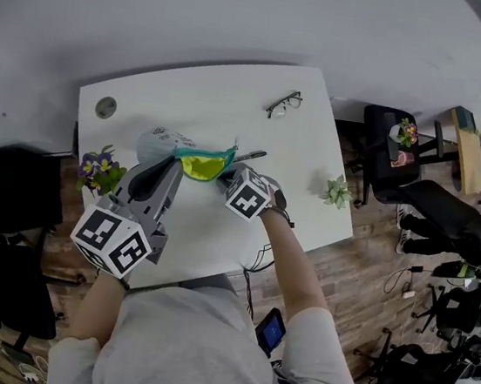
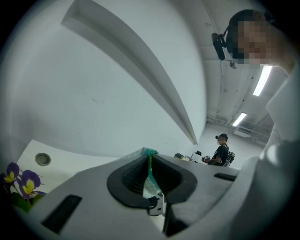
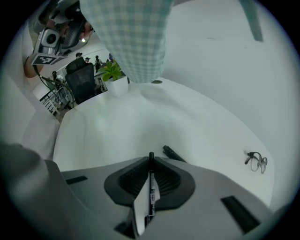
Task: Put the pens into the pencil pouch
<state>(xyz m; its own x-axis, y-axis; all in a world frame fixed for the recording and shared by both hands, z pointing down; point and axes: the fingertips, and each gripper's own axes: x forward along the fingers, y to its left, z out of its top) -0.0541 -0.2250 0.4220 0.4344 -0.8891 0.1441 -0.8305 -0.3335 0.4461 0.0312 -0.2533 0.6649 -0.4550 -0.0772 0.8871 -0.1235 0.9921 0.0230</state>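
The pencil pouch point(image 1: 198, 164), pale checked cloth with a teal rim and yellow lining, hangs open above the white table point(image 1: 235, 98). My left gripper point(image 1: 176, 163) is shut on the pouch's teal rim point(image 2: 150, 157). My right gripper point(image 1: 228, 177) is just right of the pouch mouth and points steeply down. It is shut on a black pen point(image 3: 150, 180) that stands along its jaws. A second dark pen point(image 1: 250, 156) lies on the table just beyond the right gripper, and shows again as a dark pen point(image 3: 174, 153) in the right gripper view. The pouch's checked body point(image 3: 133, 37) hangs overhead in that view.
Eyeglasses point(image 1: 284, 104) lie at the table's far right. Purple flowers point(image 1: 97, 170) stand at the left edge and a small green plant point(image 1: 337, 192) at the right edge. A round cable grommet point(image 1: 105, 107) sits far left. Office chairs and people are beyond the table to the right.
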